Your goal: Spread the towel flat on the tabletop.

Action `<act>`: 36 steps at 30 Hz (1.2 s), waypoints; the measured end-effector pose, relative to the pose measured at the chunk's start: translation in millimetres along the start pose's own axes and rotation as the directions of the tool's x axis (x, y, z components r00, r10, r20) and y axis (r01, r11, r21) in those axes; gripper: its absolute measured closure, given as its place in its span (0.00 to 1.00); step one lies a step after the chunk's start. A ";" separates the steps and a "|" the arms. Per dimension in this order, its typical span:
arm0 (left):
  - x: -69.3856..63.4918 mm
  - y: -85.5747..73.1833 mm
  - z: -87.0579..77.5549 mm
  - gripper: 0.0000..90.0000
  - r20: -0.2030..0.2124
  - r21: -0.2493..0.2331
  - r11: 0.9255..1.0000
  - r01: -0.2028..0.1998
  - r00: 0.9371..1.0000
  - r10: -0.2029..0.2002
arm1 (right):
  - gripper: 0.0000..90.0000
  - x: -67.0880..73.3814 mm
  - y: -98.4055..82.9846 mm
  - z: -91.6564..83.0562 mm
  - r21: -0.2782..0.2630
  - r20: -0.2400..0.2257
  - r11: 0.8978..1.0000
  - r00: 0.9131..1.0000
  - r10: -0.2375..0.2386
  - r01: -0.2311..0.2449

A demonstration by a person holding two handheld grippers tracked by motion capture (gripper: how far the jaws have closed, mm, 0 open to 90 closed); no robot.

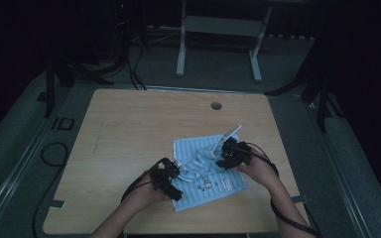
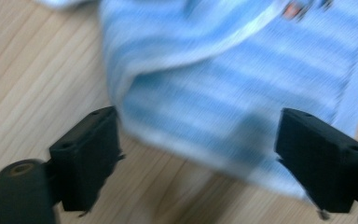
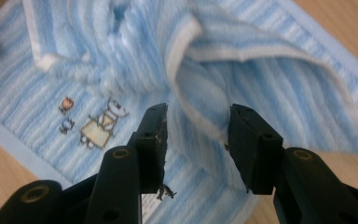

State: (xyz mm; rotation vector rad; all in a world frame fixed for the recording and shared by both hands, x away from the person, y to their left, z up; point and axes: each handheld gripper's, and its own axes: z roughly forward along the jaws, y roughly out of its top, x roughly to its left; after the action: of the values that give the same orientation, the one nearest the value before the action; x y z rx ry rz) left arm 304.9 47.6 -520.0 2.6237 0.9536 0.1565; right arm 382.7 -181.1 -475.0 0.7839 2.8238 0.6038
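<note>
A light blue striped towel (image 1: pixel 206 148) lies rumpled on the wooden table (image 1: pixel 129 129), right of centre, with one corner lifted at its far right. A small stitched figure (image 3: pixel 100 126) marks it. My left gripper (image 1: pixel 177 171) sits at the towel's near left edge. In the left gripper view its jaws stand wide apart and the towel (image 2: pixel 237 93) lies between them, unpinched. My right gripper (image 1: pixel 222 151) is at the towel's right side. In the right gripper view a raised fold with a white hem (image 3: pixel 200 88) stands between the partly closed jaws, touching one pad only.
A round cable hole (image 1: pixel 216 105) is in the table's far side. A white stand (image 1: pixel 218 44) and dark cables (image 1: pixel 129 64) are on the floor beyond. A cable loop (image 1: pixel 54 153) lies on the floor left of the table.
</note>
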 end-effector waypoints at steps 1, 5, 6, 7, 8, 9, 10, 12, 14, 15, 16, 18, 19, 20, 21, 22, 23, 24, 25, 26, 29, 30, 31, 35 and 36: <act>-2.9 3.1 0.4 0.16 -0.001 -0.003 1.000 -0.015 1.000 0.015 | 0.64 0.5 2.4 0.5 -0.003 -0.002 1.000 1.000 -0.001 0.001; -10.9 16.2 -0.3 0.26 -0.004 -0.022 0.998 -0.059 0.998 0.059 | 0.70 2.5 11.6 3.9 0.004 0.000 1.000 1.000 -0.018 0.018; -12.7 19.6 -0.5 0.32 -0.006 -0.032 0.997 -0.070 0.998 0.070 | 0.73 3.0 14.1 5.0 0.012 -0.004 1.000 1.000 -0.025 0.025; -14.0 23.4 -0.5 0.36 -0.006 -0.037 0.996 -0.079 0.997 0.079 | 0.79 3.7 15.9 6.1 0.018 0.002 0.999 0.999 -0.032 0.032; -15.5 27.1 -0.4 0.36 -0.005 -0.039 0.995 -0.090 0.996 0.090 | 0.83 4.3 17.8 6.9 0.033 0.002 0.999 0.999 -0.033 0.033; -17.7 30.6 0.1 0.38 -0.006 -0.043 0.994 -0.098 0.995 0.098 | 0.87 5.2 19.3 7.9 0.041 0.002 0.998 0.999 -0.040 0.040; -19.9 34.8 1.4 0.42 -0.011 -0.044 0.992 -0.114 0.993 0.114 | 0.92 6.0 20.5 8.4 0.047 -0.001 0.998 0.999 -0.045 0.045; -20.8 37.2 2.7 0.43 -0.013 -0.045 0.992 -0.117 0.993 0.116 | 0.94 7.1 21.9 9.2 0.055 -0.005 0.998 0.999 -0.044 0.044; -21.5 44.0 8.5 0.49 -0.017 -0.043 0.991 -0.125 0.992 0.124 | 0.97 8.0 23.8 10.4 0.072 -0.010 0.996 0.999 -0.046 0.047; -21.3 46.3 10.0 0.50 -0.024 -0.048 0.991 -0.126 0.992 0.125 | 0.97 8.2 24.2 10.7 0.077 -0.011 0.996 0.999 -0.040 0.041; -21.4 47.3 10.4 0.55 -0.030 -0.051 0.990 -0.131 0.991 0.129 | 0.97 7.8 24.8 11.1 0.089 -0.012 0.995 0.999 -0.036 0.037; -21.1 49.4 9.4 0.63 -0.044 -0.075 0.988 -0.133 0.991 0.130 | 0.98 6.6 25.3 11.3 0.100 -0.016 0.994 0.999 -0.039 0.041; -20.7 49.8 8.3 0.70 -0.052 -0.088 0.987 -0.134 0.990 0.130 | 0.98 5.7 25.5 10.9 0.101 -0.018 0.994 0.999 -0.036 0.037; -20.4 49.8 7.4 0.77 -0.055 -0.104 0.987 -0.125 0.991 0.119 | 0.98 5.5 25.3 10.2 0.102 -0.015 0.994 0.999 -0.033 0.034; -18.9 49.4 5.0 0.84 -0.056 -0.117 0.985 -0.127 0.991 0.121 | 0.98 5.0 25.2 9.6 0.101 -0.013 0.994 0.999 -0.032 0.034; -17.6 49.0 3.4 0.93 -0.056 -0.127 0.984 -0.124 0.991 0.118 | 0.98 4.1 24.6 8.3 0.095 -0.012 0.995 1.000 -0.028 0.029; -16.0 48.4 1.7 0.97 -0.056 -0.131 0.984 -0.119 0.992 0.113 | 0.98 2.9 23.9 7.1 0.089 -0.012 0.995 0.999 -0.035 0.036; -14.5 47.6 0.6 0.98 -0.050 -0.137 0.984 -0.111 0.993 0.105 | 0.98 2.2 23.1 5.4 0.089 -0.005 0.996 1.000 -0.030 0.030; -13.4 46.7 -0.5 0.98 -0.046 -0.140 0.984 -0.106 0.994 0.101 | 0.98 1.0 22.1 3.4 0.085 -0.001 0.996 1.000 -0.026 0.026; -12.0 44.7 -2.8 0.99 -0.054 -0.155 0.984 -0.092 0.995 0.085 | 0.98 0.3 21.2 1.7 0.079 -0.002 0.997 1.000 -0.019 0.019; -6.5 37.8 -11.2 0.99 -0.054 -0.186 0.980 -0.065 0.997 0.055 | 0.98 -4.3 15.8 -7.2 0.061 0.010 0.998 1.000 -0.003 0.003; -4.5 35.1 -14.3 0.99 -0.055 -0.194 0.979 -0.058 0.997 0.049 | 0.98 -6.3 13.8 -10.1 0.051 0.016 0.999 1.000 0.000 -0.001; -2.6 32.2 -17.6 0.99 -0.058 -0.194 0.979 -0.058 0.997 0.048 | 0.98 -7.8 11.7 -13.6 0.049 0.025 0.999 1.000 0.014 -0.016; 8.5 18.4 -30.7 0.99 -0.084 -0.217 0.976 -0.023 0.996 0.005 | 0.98 -16.5 2.4 -23.0 0.034 0.046 0.998 0.998 0.046 -0.048; 11.1 15.5 -33.2 0.99 -0.088 -0.220 0.975 -0.017 0.996 -0.002 | 0.98 -20.1 -1.0 -25.2 0.032 0.049 0.998 0.997 0.053 -0.055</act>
State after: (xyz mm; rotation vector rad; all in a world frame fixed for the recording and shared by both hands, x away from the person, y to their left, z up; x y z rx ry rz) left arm 315.5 53.0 -483.6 2.4331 0.8989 0.3617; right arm 393.2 -201.0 -451.8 0.8711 2.7839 0.5390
